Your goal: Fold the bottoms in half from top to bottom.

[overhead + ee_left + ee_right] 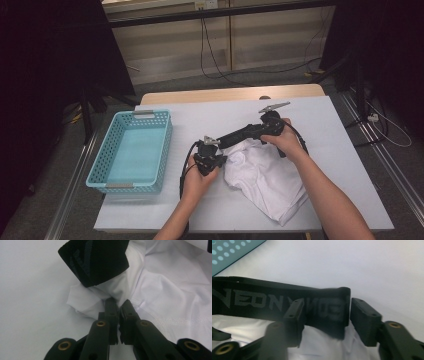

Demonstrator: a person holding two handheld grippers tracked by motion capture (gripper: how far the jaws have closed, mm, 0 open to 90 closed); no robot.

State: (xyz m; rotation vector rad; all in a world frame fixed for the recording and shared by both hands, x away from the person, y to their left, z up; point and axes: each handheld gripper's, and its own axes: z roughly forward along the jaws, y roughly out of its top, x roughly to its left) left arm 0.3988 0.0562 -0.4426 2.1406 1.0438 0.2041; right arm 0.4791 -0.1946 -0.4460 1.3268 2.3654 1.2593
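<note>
Left hand-held gripper [119,305] pinches garment [170,295]. Right hand-held gripper [325,312] spread around waistband [262,301], pads apart: band may slip free.

You have soft white cloth garment [265,175], a matt black woven waistband [262,301] (grey lettering), perforated turquoise plastic basket [131,150].

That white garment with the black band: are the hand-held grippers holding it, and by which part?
The left hand-held gripper pinches the white garment at a bunched fold of fabric beside the black waistband. The right hand-held gripper stands open around the waistband's end.
</note>
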